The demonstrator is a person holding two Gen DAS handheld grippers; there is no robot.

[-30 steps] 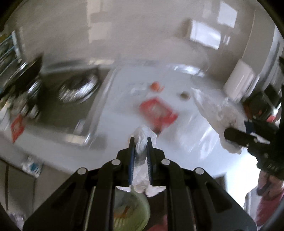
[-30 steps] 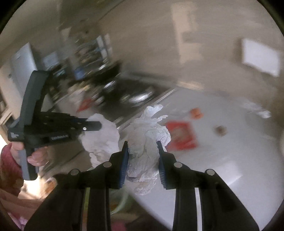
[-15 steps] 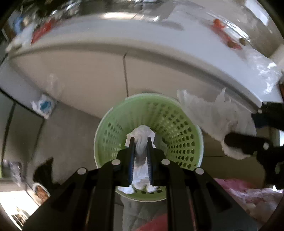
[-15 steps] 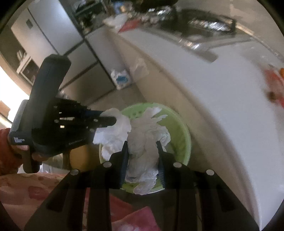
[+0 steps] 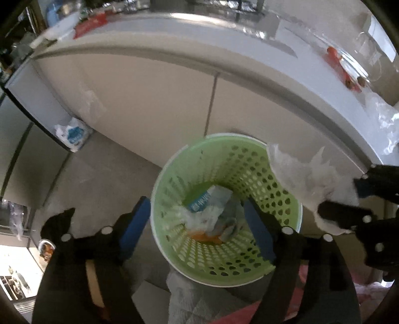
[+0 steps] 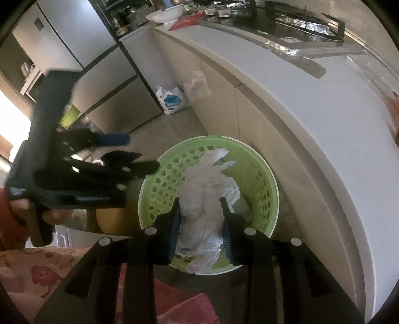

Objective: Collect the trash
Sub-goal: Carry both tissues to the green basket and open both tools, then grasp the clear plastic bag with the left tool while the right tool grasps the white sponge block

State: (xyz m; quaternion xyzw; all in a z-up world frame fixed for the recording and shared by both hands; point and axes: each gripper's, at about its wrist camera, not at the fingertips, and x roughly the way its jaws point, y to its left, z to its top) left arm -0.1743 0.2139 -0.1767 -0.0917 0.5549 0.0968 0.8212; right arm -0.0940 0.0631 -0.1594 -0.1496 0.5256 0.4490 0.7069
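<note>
A white counter (image 6: 311, 99) arcs across the upper right, a foil-lined stove (image 6: 299, 20) at the top. A white bowl (image 6: 165, 15) sits upper centre; a blue-printed bag (image 6: 172, 99) leans against cabinets (image 5: 149, 99) below.

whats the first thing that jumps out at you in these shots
The light green perforated basket on the floor by the white cabinets draws the eye first, with crumpled trash lying at its bottom. The right claw hangs over it, shut on a wad of white tissue. The left claw is spread wide open above the basket's rim with nothing in it.
</note>
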